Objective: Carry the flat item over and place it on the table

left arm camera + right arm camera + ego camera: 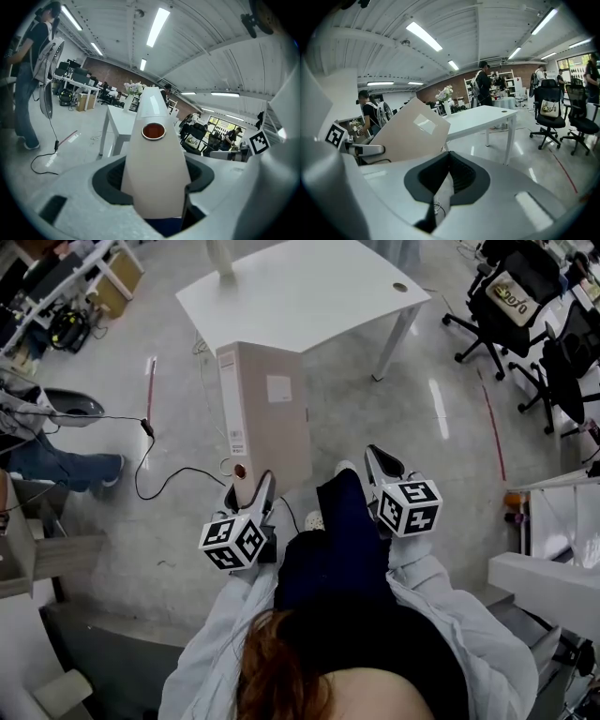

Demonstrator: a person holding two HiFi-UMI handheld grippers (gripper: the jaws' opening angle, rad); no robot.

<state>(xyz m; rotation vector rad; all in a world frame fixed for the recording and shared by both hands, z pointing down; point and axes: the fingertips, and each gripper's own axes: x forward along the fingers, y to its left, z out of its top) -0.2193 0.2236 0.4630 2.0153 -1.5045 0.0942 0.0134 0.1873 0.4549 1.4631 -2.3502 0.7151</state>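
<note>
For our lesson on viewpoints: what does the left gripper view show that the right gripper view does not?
Only the left gripper view: the binder's spine and finger hole, clamped in the left gripper's jaws. Only the right gripper view: the binder's broad cover with label pocket, and the right gripper's empty jaws. Both: the binder, white table, office chairs.

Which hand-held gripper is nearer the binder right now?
Left. The left hand-held gripper clamps the binder by its spine; the right hand-held gripper hangs apart, to its right.
</note>
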